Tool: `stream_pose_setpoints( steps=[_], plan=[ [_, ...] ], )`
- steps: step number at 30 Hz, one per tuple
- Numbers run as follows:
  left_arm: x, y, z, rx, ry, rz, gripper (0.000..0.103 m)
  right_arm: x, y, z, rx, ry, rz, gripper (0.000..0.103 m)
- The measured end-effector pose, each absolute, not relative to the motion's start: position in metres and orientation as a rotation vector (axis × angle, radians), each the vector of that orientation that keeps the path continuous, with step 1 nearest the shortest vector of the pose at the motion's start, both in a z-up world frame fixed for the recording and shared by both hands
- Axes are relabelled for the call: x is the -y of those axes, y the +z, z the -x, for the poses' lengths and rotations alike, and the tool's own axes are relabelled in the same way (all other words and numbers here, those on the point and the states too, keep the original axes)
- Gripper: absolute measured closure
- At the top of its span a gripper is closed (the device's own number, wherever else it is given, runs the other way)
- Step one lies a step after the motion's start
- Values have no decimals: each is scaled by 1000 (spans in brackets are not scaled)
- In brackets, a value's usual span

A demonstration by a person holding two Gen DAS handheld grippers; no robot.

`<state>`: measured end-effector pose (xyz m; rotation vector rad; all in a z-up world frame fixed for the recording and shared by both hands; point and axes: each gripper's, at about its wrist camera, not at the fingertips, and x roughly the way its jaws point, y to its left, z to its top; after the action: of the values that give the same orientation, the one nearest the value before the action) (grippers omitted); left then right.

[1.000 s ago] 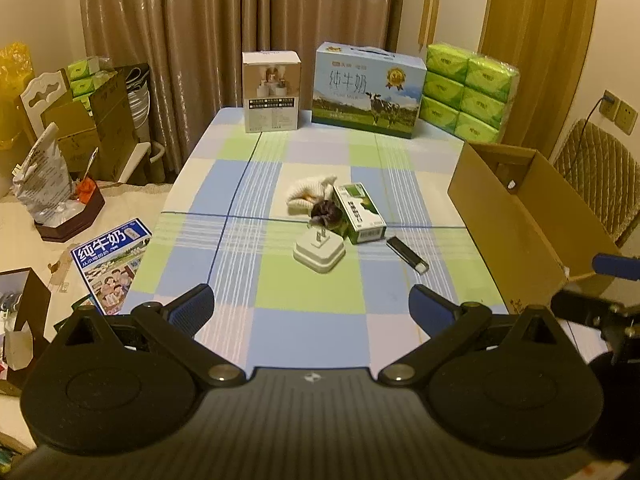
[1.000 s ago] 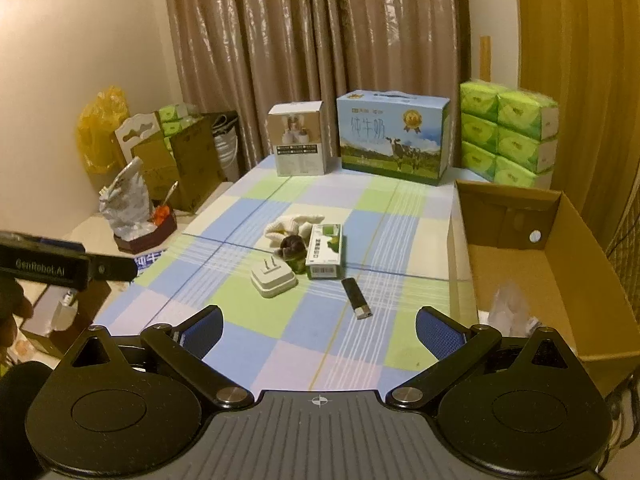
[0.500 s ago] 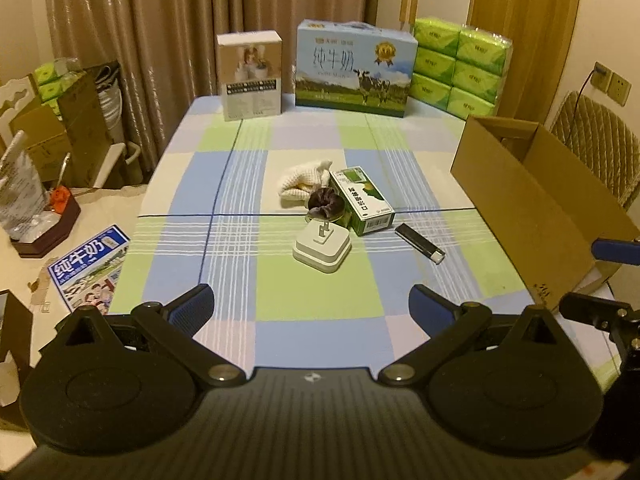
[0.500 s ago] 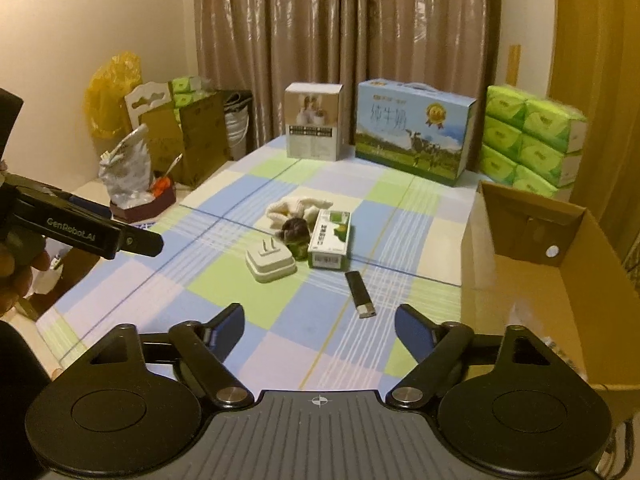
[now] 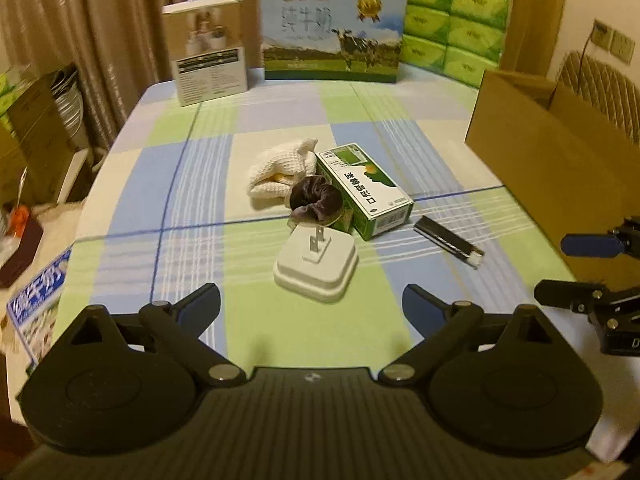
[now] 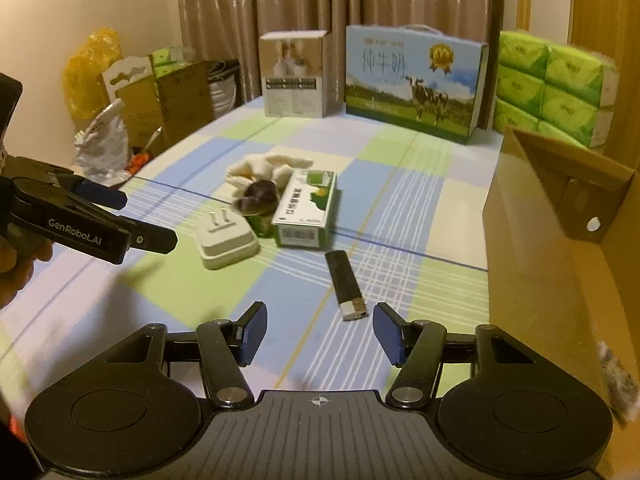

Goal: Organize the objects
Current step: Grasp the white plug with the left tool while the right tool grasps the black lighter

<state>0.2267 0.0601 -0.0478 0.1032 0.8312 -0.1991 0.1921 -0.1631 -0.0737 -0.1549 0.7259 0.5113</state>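
On the checked tablecloth lie a white plug adapter (image 5: 316,266), a green box (image 5: 364,190), a dark scrunchie (image 5: 316,200), a white cloth (image 5: 280,172) and a black lighter (image 5: 448,240). My left gripper (image 5: 310,308) hovers just short of the adapter, its jaws wide and closing slightly, with nothing between them. My right gripper (image 6: 320,334) sits low just before the lighter (image 6: 346,284), its jaws closing and about half apart, also with nothing between them. Each gripper shows at the edge of the other's view.
An open cardboard box (image 6: 560,240) stands at the table's right edge. At the far end are a milk carton case (image 5: 332,32), a white product box (image 5: 208,48) and stacked green tissue packs (image 5: 452,20). Clutter fills the floor on the left.
Both grippers have dropped and come forward toward the objects, which now look larger. The right jaws have narrowed markedly. The left jaws have narrowed slightly.
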Motion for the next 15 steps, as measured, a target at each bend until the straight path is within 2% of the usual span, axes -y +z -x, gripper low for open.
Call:
stream_pose_setpoints(
  steps=[4,15],
  plan=[
    [-57,-67,-252,-841,-231,-123,9,160,-93,-217,-741,492,159,55],
    [-46,-99,-288,-857,-267,-191,13,149,-133,-268,-781,500,158,63]
  ],
)
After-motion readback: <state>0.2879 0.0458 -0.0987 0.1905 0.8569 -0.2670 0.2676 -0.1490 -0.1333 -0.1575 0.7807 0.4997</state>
